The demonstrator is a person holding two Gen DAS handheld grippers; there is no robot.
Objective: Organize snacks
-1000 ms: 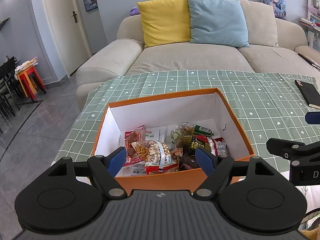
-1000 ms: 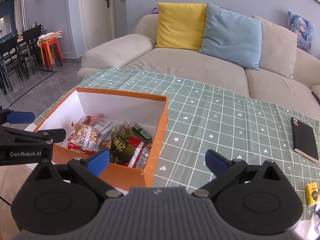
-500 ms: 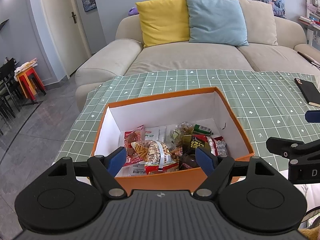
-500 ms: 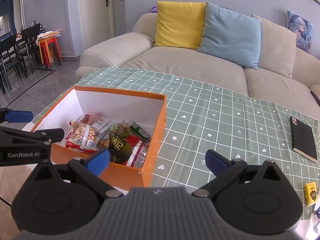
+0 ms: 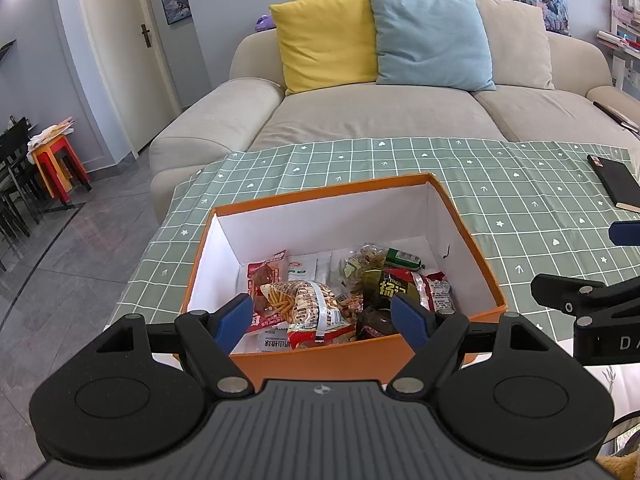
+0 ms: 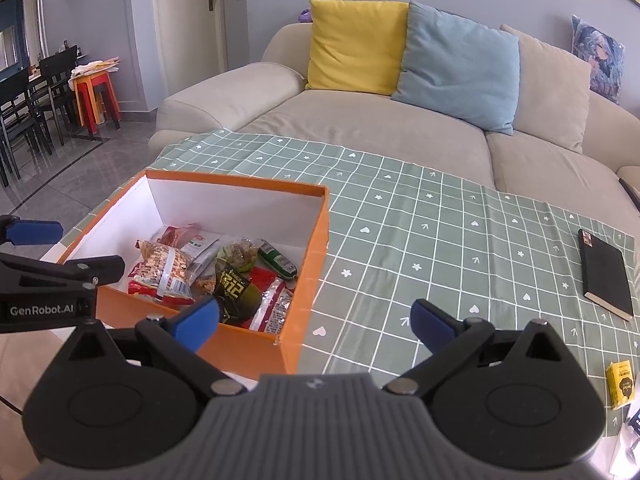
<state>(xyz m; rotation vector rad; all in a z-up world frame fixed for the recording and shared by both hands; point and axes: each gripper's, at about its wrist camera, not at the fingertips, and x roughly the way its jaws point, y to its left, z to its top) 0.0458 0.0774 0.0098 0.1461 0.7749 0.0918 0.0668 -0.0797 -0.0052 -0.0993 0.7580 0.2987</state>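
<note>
An orange box (image 5: 352, 356) with white inner walls stands on the green checked tablecloth and holds several snack packets (image 5: 308, 304). The same orange box (image 6: 312, 256) and snack packets (image 6: 224, 276) lie at the lower left of the right wrist view. My left gripper (image 5: 322, 322) hovers open above the box's near wall, nothing between its blue fingers. My right gripper (image 6: 314, 320) is open too, empty, over the box's right near corner and the cloth. A small yellow snack box (image 6: 621, 384) lies on the cloth at the far right.
A black notebook (image 6: 606, 276) lies on the tablecloth (image 6: 440, 240) to the right. Behind the table is a beige sofa (image 5: 380, 120) with yellow, blue and beige cushions. Dark chairs and a red-orange stool (image 5: 60, 160) stand on the grey floor at left.
Both grippers have drifted slightly; the box sits a touch lower in the right wrist view. Both stay open and empty.
</note>
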